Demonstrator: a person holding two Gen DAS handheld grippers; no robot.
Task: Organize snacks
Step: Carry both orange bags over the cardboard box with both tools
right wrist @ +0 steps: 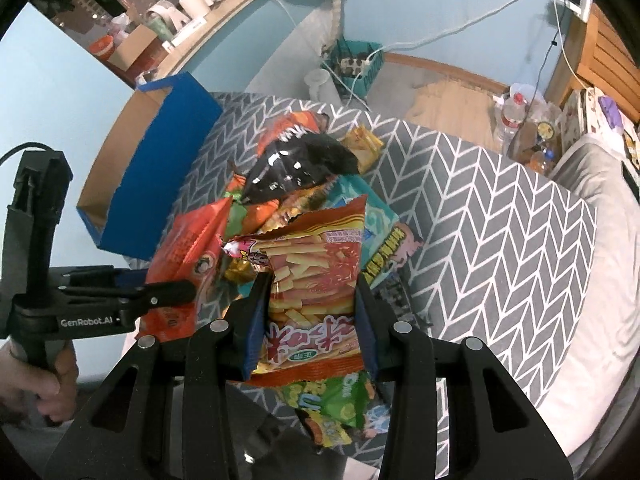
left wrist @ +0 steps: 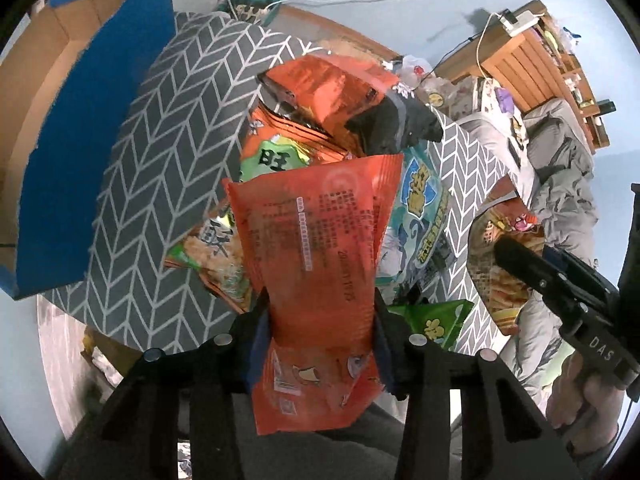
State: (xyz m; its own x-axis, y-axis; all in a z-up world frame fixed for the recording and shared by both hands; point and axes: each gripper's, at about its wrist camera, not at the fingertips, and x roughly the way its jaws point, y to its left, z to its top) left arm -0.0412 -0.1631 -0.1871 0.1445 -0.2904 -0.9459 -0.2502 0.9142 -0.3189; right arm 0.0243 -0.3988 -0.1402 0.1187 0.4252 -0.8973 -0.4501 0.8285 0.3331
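Now left tool [left wrist: 320, 336] clamped on orange snack bag [left wrist: 312, 240], mid frame, above snack pile [left wrist: 280, 152]. Right tool [right wrist: 312, 320] clamped on fries bag [right wrist: 312, 280]. Blue box [left wrist: 92, 128] sat upper left on table [left wrist: 168, 120]. Best: keep squeeze firm, carry bags slow to box, drop inside.

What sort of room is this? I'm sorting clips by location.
Probably a bedroom at home: a bed with a wooden headboard beside the snack table, and a cluttered shelf along the wall.
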